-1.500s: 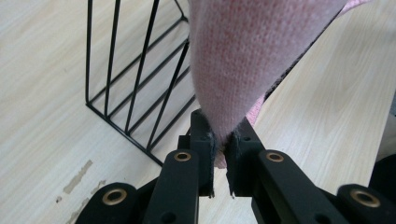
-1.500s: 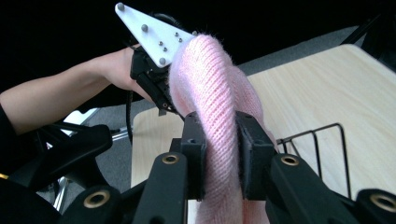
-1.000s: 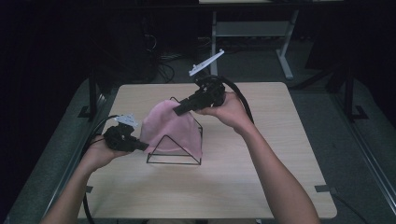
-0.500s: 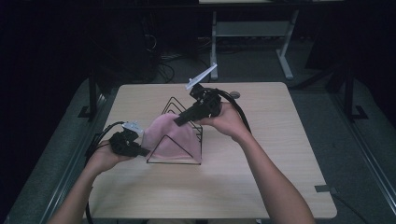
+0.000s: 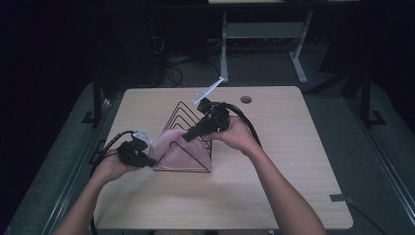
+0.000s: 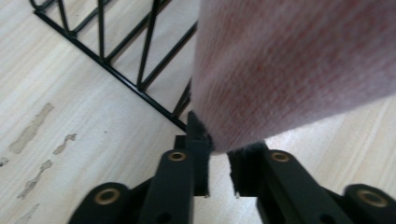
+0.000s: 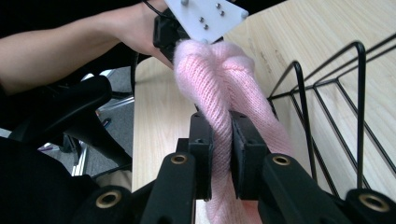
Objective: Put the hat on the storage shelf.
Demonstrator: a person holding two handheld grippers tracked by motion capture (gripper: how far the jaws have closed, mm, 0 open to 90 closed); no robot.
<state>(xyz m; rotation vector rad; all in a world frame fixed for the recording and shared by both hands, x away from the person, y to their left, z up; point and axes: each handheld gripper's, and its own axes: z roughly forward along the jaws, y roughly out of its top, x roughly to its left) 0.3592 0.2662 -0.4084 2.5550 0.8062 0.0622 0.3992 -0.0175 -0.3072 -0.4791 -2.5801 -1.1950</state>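
Cloth: pink knit cloth (image 5: 178, 149) draped over black wire rack (image 5: 183, 122), mid-table.
Handling: soft, light, limp; likely snags on wires.
Hold: bunched edge.
Right gripper (image 7: 219, 140): clamped on bunched knit.
Left gripper (image 6: 217, 154): jaws just eased apart, corner apparently loose between them.

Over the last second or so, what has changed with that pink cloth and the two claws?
Both claws came down, lowering the pink cloth onto the front of the black wire rack, whose rear wires now show behind it. The right claw stays clamped on the bunched cloth. The left claw has just been opening, with the cloth's edge between its jaws. The rack and the table stayed where they were.
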